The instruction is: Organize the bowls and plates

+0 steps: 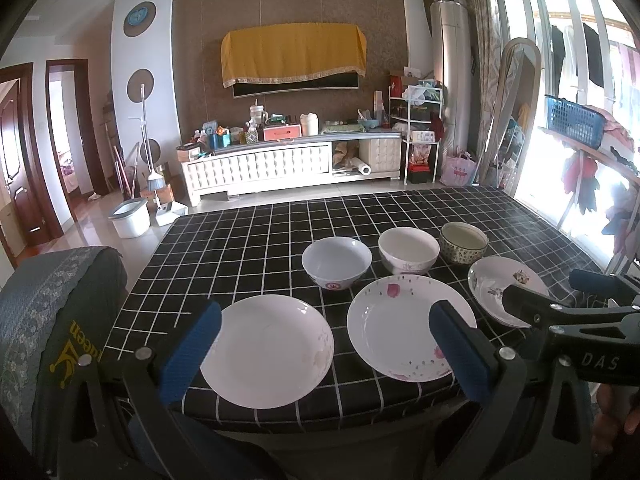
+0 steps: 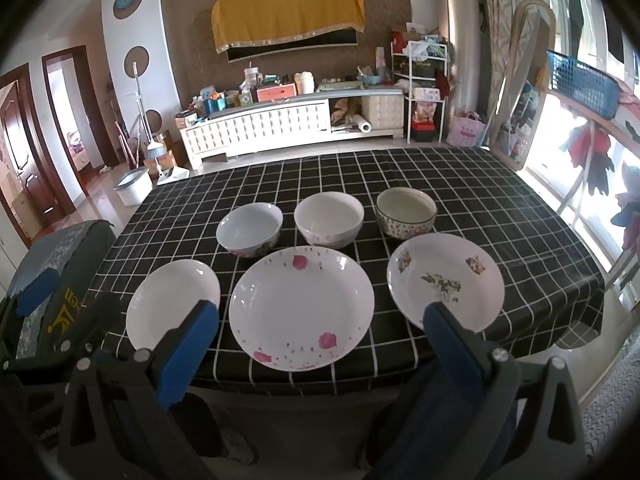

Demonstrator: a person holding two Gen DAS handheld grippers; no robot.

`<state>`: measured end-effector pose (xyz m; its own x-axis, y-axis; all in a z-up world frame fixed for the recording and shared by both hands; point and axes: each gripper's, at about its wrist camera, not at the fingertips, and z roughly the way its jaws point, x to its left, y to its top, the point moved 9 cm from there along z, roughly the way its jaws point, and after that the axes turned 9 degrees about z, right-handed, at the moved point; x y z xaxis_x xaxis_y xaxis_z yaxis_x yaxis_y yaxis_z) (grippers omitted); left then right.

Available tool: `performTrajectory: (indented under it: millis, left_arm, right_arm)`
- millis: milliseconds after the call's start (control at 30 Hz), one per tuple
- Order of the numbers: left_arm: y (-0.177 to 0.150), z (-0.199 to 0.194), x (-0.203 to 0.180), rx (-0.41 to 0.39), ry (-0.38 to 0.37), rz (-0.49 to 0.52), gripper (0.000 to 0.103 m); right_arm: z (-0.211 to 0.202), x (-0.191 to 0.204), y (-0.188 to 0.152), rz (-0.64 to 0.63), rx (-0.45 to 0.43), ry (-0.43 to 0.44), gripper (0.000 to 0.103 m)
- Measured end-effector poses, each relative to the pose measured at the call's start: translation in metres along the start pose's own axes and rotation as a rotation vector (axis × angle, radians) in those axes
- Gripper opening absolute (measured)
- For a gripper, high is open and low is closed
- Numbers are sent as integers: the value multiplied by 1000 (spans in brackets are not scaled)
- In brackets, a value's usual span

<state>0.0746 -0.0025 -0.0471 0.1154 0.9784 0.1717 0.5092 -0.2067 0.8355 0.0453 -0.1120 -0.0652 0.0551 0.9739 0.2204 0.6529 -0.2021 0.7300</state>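
At the far left, a chair back [image 1: 52, 320] draped in a grey-green cover carries yellow lettering; only "ueen" beside a crown-like mark can be read, the rest being cut off by the fold. Next to it the table [image 2: 500, 208], under a black cloth with a white grid, holds all the crockery in two rows.

In the near row, left to right: a plain white plate [image 1: 268, 350], a plate with pink flowers [image 2: 302, 307] in the middle, and a plate with brownish motifs [image 2: 446, 286]. In the far row: a white bowl with a red mark on its side [image 1: 337, 262], a cream bowl [image 2: 329, 218], and a patterned bowl [image 2: 406, 212]. Each piece stands apart from its neighbours, none stacked.

The left gripper [image 1: 324, 354] hovers at the near table edge, its blue pads spread wide over the gap between the plain plate and the flowered plate, holding nothing. The right gripper [image 2: 316, 354] hangs likewise with pads wide apart, framing the flowered plate, empty. Seen from the left wrist, its black body shows the letters "DAS", possibly part of a longer word.
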Motion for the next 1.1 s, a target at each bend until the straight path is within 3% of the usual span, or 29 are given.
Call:
performTrajectory:
  millis: [1100]
  left_arm:
    - [-3,-2,-1,5,3,2,103]
  right_arm:
    - [-2,-1,-6,6,25,-9,103]
